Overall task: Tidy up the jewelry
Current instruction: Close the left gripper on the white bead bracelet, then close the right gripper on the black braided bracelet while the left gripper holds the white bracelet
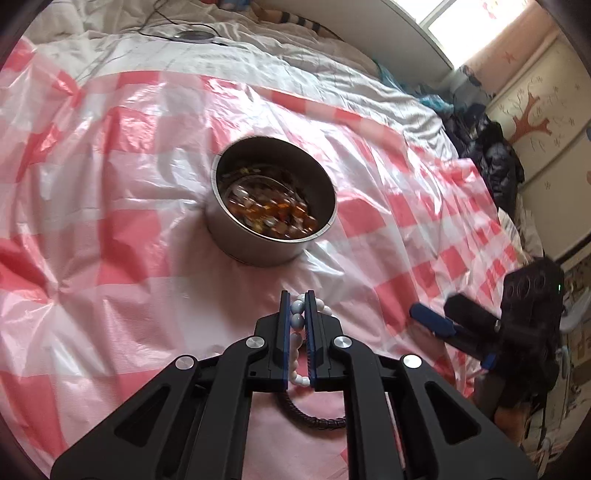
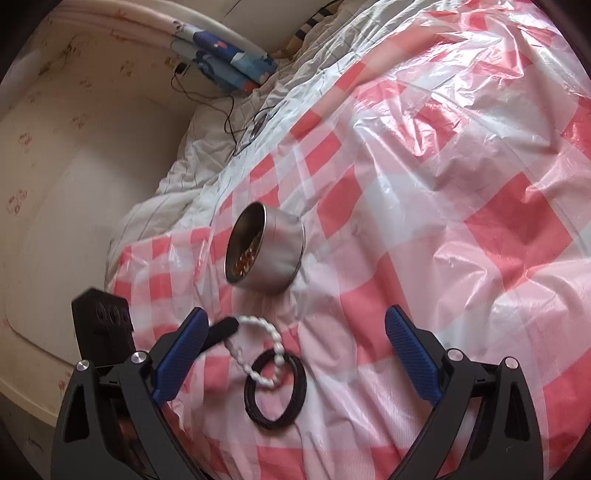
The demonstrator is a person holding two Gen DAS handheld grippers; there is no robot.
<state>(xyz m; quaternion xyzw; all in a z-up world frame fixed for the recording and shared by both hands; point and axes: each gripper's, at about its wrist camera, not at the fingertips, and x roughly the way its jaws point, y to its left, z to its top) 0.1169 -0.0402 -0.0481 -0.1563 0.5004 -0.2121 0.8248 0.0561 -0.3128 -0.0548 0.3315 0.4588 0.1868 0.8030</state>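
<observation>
My left gripper (image 1: 297,301) is shut on a white bead bracelet (image 1: 297,321), held just above the pink checked plastic sheet; the bracelet also shows in the right wrist view (image 2: 255,347). A black ribbed ring bracelet (image 2: 275,389) lies on the sheet below it, partly visible in the left wrist view (image 1: 314,419). A round metal tin (image 1: 273,199) holding amber and mixed beads stands ahead of the left gripper; it also shows in the right wrist view (image 2: 266,251). My right gripper (image 2: 295,317) is open and empty, its jaws standing wide on either side of the two bracelets.
The pink checked sheet (image 1: 110,221) covers a white quilt (image 1: 258,55) on a bed. A cable and a round disc (image 1: 194,36) lie at the far end. Dark clothes (image 1: 491,155) are piled at the bed's right edge. A folded blue cloth (image 2: 229,70) lies by the headboard.
</observation>
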